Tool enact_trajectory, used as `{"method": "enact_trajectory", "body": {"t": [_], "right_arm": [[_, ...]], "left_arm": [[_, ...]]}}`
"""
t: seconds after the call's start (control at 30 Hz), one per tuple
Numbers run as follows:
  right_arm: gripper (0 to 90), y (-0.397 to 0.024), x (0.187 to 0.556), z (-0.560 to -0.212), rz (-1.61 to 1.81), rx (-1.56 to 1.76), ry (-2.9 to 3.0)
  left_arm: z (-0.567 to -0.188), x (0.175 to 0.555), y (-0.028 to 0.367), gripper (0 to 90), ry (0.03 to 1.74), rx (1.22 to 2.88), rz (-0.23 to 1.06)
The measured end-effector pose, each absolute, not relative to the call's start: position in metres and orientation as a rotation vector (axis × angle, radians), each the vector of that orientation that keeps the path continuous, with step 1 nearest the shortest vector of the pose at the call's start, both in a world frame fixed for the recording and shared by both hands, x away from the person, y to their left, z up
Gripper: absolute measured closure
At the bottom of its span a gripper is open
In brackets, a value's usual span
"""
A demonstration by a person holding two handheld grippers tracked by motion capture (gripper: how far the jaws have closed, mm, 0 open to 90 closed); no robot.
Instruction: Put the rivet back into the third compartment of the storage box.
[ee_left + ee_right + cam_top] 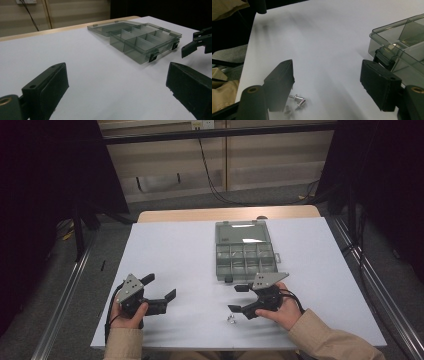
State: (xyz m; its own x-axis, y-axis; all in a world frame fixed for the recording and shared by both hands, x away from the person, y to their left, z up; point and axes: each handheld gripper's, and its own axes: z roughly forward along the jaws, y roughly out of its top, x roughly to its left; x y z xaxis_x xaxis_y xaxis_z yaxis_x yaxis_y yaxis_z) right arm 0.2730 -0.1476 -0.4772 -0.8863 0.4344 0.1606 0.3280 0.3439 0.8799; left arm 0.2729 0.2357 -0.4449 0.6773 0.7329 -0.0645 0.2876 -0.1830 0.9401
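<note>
From the high view I have the right gripper [239, 299] low over the white table [175, 255], near its front edge, its jaws apart with nothing between them; a small cluster of screws [231, 319] lies on the table just beside its nearer jaw, toward the front edge. The open grey compartment box [244, 251] sits just beyond that gripper, lid folded back flat away from me. My left gripper [163, 288] rests well to the left, jaws spread wide and empty. In the left gripper view I look between two widely parted black jaws at bare table, with the compartment box [142, 40] ahead to the right and the right gripper [197, 43] at the far right edge. In the right gripper view the jaws stand fairly wide, gripping nothing; the screws [297, 103] lie on the table at the foot of the left-hand jaw, partly hidden behind it, and the box's [402, 42] front corner with its latch is just past the right-hand jaw.
</note>
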Motion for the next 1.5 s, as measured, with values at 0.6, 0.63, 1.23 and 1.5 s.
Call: {"method": "enact_trajectory", "body": {"t": [0.6,0.63,1.23,1.5], "right_arm": [[49.1,-0.149,0.267,-0.475,1.520,0.807,2.538],[49.2,-0.149,0.266,-0.476,1.515,0.813,2.542],[66.8,-0.149,0.259,-0.478,1.489,0.846,2.591],[72.5,-0.142,0.254,-0.480,1.482,0.852,2.629]], "left_arm": [[-0.444,0.268,0.236,4.0,0.834,1.771,0.504],[-0.444,0.269,0.236,4.0,0.832,1.770,0.502],[-0.444,0.272,0.231,4.0,0.819,1.781,0.495],[-0.444,0.272,0.231,4.0,0.826,1.774,0.498]]}}
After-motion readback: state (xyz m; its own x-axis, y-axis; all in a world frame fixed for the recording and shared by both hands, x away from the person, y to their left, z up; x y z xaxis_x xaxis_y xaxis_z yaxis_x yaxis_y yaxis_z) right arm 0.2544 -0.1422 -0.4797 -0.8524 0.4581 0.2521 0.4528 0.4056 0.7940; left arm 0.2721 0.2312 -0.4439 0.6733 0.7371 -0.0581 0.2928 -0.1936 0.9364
